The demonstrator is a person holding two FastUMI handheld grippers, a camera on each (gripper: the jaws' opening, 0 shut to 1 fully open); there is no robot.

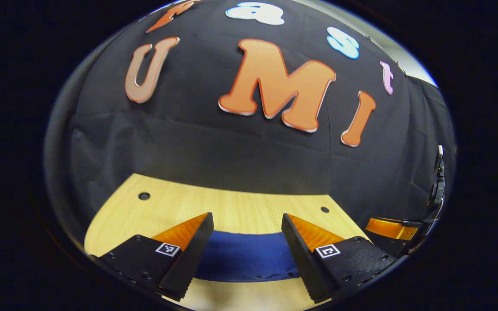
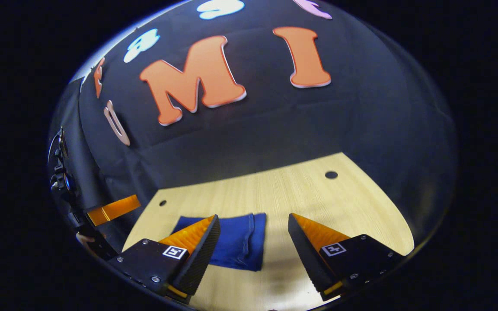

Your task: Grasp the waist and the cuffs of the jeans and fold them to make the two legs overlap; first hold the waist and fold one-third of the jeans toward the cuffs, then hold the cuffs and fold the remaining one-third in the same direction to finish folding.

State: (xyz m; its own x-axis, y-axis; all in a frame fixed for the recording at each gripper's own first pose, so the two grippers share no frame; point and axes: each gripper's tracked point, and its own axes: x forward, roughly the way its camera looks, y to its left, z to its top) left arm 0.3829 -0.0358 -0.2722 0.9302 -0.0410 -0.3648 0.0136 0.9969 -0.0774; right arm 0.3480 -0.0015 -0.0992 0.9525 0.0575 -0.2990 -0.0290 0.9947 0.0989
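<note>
1. The jeans (image 2: pixel 231 244) lie on the wooden table (image 2: pixel 309 194) as a compact blue bundle, folded over on themselves with layered edges showing along the side that faces the right of the right gripper view.
2. In the left gripper view the jeans (image 1: pixel 244 255) appear as a flat blue patch on the table (image 1: pixel 240 207), seen through the gap between that gripper's two fingers, with bare wood showing beyond them and also nearer the camera.
3. The left gripper (image 1: pixel 247 224) hangs above the table with its fingers spread wide apart; nothing sits between them and neither finger touches the cloth.
4. The right gripper (image 2: pixel 253 224) is also held over the table, its fingers spread wide and holding nothing. In its view the jeans sit mostly behind and beside its left-hand finger, while the other finger stands over bare wood, apart from the cloth.
5. The other gripper shows at the far right edge of the left gripper view (image 1: pixel 394 229) and at the far left edge of the right gripper view (image 2: pixel 110 209), so the two tools hang side by side near each other.
6. Small dark round holes (image 2: pixel 331 175) dot the tabletop towards its back edge, well apart from the jeans.
7. The table's back edge meets the black cloth wall (image 1: pixel 231 151) of the booth, which hangs with light creases behind the whole scene.
</note>
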